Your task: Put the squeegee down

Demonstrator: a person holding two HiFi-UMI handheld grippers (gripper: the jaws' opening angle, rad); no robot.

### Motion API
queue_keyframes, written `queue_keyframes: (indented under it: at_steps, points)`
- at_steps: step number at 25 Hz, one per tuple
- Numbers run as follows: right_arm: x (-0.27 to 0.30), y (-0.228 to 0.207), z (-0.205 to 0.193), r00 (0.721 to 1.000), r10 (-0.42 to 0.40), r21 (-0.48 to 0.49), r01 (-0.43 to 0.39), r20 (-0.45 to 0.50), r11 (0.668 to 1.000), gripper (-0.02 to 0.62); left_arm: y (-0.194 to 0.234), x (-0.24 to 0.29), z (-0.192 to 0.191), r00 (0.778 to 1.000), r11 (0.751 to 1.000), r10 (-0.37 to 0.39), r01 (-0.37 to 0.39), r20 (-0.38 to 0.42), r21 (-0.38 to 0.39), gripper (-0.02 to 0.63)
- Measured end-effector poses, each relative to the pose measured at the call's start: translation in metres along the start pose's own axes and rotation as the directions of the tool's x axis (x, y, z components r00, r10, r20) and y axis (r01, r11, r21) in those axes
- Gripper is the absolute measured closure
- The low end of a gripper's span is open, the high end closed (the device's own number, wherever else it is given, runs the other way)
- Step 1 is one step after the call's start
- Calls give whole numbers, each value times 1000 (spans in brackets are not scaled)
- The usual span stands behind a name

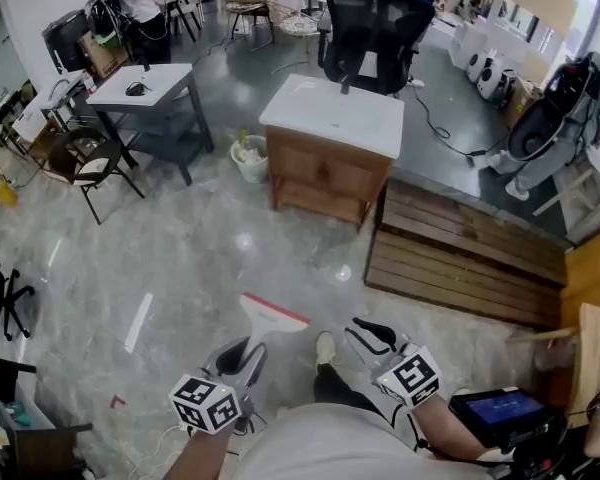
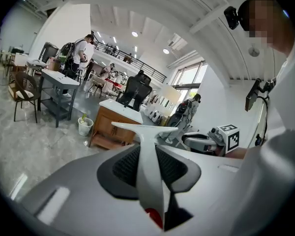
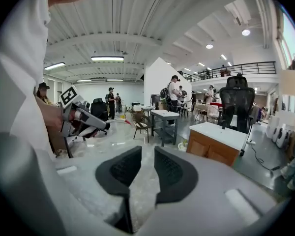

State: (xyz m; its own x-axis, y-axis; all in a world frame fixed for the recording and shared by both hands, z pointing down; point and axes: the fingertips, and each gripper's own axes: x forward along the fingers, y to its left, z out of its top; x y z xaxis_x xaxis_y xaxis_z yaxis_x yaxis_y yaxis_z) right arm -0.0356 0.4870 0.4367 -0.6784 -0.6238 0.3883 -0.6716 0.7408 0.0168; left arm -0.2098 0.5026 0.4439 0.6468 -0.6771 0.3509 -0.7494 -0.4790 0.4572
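Two grippers are being held, one in each of the person's hands, side by side and apart, both pointing forward and a little downward over the pale marble floor (image 1: 180, 258)

- One left gripper (image 1: 243, 354): its jaws are standing partly closed and clamping the white handle of the squeegee, pads pressing on both sides
- One squeegee (image 1: 270, 315): it is sticking out ahead of the left gripper, its wide head lying crosswise with a red strip along one edge, and it is hanging clear of the floor
- One right gripper (image 1: 368, 334): its jaws are standing a narrow gap apart and gripping nothing, with only floor showing between the pads
- One wooden cabinet (image 1: 325, 173) with a white top is standing ahead of the grippers
- One white bucket (image 1: 250, 158) is sitting just beside the cabinet's left side
- One black office chair (image 1: 375, 23) is standing behind the cabinet
- One slatted wooden platform (image 1: 460, 258) is lying to the cabinet's right
- One grey table (image 1: 145, 88) and one wooden chair (image 1: 90, 163) are standing near each other at the left
- One dark screen (image 1: 500, 406) is glowing blue by the person's right arm
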Motion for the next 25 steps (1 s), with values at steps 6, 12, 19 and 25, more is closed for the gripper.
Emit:
queue_keyframes:
  at_steps: [6,12,19,25]
  points:
    - [45,-107,36,998,30,-34,-28,59,999,511,15,96,67,999,999,44,-44,7,29,509]
    - [70,-201,48,996,53,-43,-50,65,998,511,21,178,119,998,997,66,-67,20,39,509]
    - [91,-259,39,996,49,11,-50,74,999,511,25,242,147,998,997,56,-55,-12,54,508]
    - [114,-283,36,998,36,37,-38,54,999,511,44,274,166,999,998,41,-40,-23,50,509]
